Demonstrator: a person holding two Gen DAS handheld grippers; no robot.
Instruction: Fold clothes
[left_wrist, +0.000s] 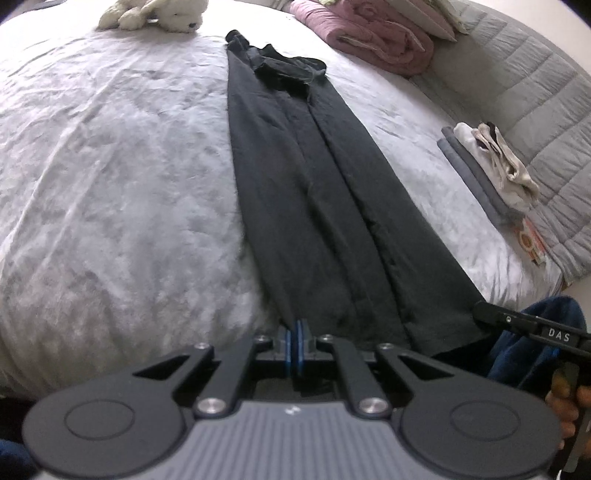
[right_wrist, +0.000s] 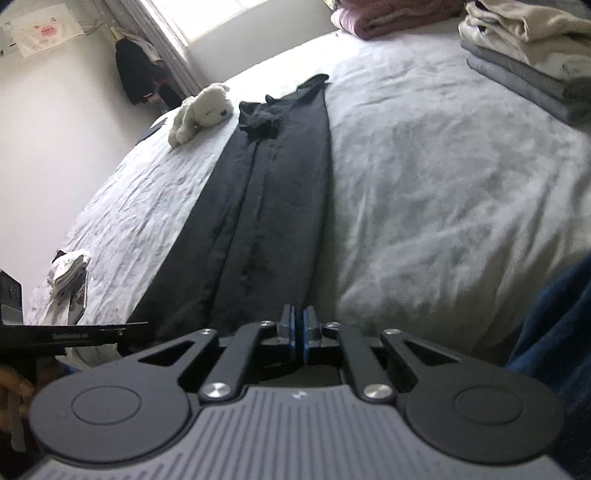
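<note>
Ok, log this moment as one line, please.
step: fold start | dark trousers flat lengthwise on bed | left gripper shut at near hem | right gripper shut at near hem

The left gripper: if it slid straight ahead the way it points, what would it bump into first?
Probably nothing solid: the left gripper points along the dark garment lying lengthwise on the bed; its bunched far end comes next, though depth is unclear.

- Bed (left_wrist: 110, 166): pale grey crumpled cover.
- Plush dog (right_wrist: 201, 110): white, lying near far edge of bed.
- Pink blanket (left_wrist: 380, 37): rolled, at far end.
- Quilted headboard (left_wrist: 535, 92): grey.
- Booklet (left_wrist: 532, 240): beside headboard.
- Window (right_wrist: 218, 14): bright; curtain (right_wrist: 162, 40) alongside.
- Wall paper (right_wrist: 40, 33): pinned.
</note>
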